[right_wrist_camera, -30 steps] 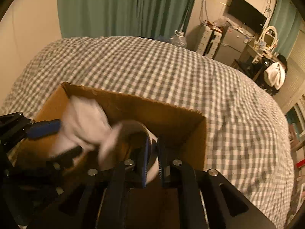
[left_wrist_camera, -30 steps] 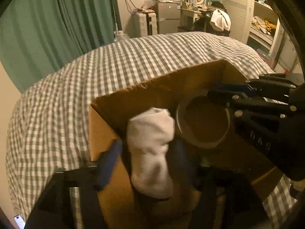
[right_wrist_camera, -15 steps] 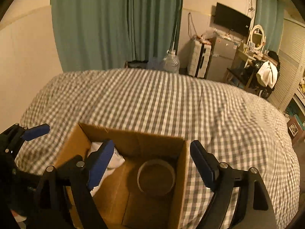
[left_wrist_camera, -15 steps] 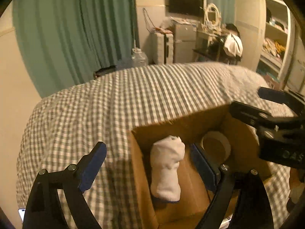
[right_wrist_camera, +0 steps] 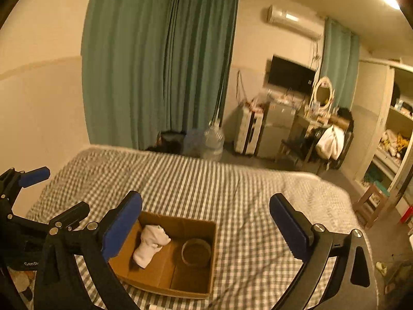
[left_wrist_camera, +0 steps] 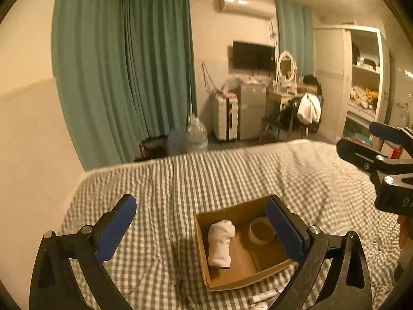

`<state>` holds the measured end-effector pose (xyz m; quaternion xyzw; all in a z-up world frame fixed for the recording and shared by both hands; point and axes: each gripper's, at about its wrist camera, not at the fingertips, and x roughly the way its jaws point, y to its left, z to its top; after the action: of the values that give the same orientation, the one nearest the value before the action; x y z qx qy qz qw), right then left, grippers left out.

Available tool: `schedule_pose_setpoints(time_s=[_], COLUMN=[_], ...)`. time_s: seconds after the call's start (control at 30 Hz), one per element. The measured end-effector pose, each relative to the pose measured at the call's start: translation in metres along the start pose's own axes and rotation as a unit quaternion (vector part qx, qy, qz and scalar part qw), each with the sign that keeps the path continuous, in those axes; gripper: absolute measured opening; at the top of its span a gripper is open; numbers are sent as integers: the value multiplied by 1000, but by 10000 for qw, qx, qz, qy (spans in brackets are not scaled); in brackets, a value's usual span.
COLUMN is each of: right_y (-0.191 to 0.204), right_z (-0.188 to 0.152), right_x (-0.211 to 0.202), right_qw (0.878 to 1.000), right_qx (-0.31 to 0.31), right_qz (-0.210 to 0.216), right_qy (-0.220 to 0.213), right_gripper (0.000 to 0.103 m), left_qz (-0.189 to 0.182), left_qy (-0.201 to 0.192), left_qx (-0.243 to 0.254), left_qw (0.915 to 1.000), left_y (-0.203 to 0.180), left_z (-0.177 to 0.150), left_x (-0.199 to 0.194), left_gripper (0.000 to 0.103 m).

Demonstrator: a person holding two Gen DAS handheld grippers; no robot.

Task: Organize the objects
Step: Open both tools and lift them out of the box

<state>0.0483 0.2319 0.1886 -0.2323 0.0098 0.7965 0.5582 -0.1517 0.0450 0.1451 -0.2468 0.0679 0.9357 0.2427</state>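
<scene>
- Left gripper (left_wrist_camera: pixel 200 228): high above the bed (left_wrist_camera: pixel 155 180), jaws spread wide with nothing between the blue pads (left_wrist_camera: pixel 116 232); jaws just now opening further.
- In the left wrist view, left pad over bare checked cover, right pad overlapping the right wall of the box (left_wrist_camera: pixel 201 253).
- Box: open-topped cardboard, resting on the checked cover toward the near edge of the bed, slightly turned.
- Sock (left_wrist_camera: pixel 220 242): white, bunched, lying inside the box against its left wall, touching neither gripper.
- Tape roll (left_wrist_camera: pixel 260 232): lying flat on the box floor toward the far right corner, just beside the sock but apart from it.
- Small white tubes (left_wrist_camera: pixel 265 295): on the cover just outside the near wall of the box; too blurred to name.
- Right gripper (right_wrist_camera: pixel 206 226): likewise raised above the bed, jaws wide apart and empty, well clear of the tape roll; jaws just now opening further.
- In the right wrist view, left pad overlapping the box's left wall, right pad over bare cover right of the box.
- Beyond the far edge of the bed, left to right: green curtains (right_wrist_camera: pixel 160 64), water jug (right_wrist_camera: pixel 213 142), suitcase (right_wrist_camera: pixel 246 134), wall television (right_wrist_camera: pixel 290 77), round mirror (right_wrist_camera: pixel 322 93), open shelves (right_wrist_camera: pixel 395 134).
</scene>
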Motion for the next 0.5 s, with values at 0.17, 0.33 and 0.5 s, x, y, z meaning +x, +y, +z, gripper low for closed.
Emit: schedule_pose_setpoints(time_s=[0.17,0.33,0.5], right_y=[1,2,7], right_z=[18,13,-8], right_x=[-54,-94,-119], right_qw=[9998,9999,9999], right_qx=[-19,-16,-110], right_qz=[-77,-78,-133], right_qy=[-188,-69,-10], right_gripper=[102,102,102], left_qz=[-99,25,249], left_qy=[-194,-275,-289], left_qx=[-129,-61,117], left_qw=[9997,9996,9992], left_y=[6,12,12], left_z=[6,-3,-33], left_x=[-61,-100,-124], left_gripper=[103,103,103])
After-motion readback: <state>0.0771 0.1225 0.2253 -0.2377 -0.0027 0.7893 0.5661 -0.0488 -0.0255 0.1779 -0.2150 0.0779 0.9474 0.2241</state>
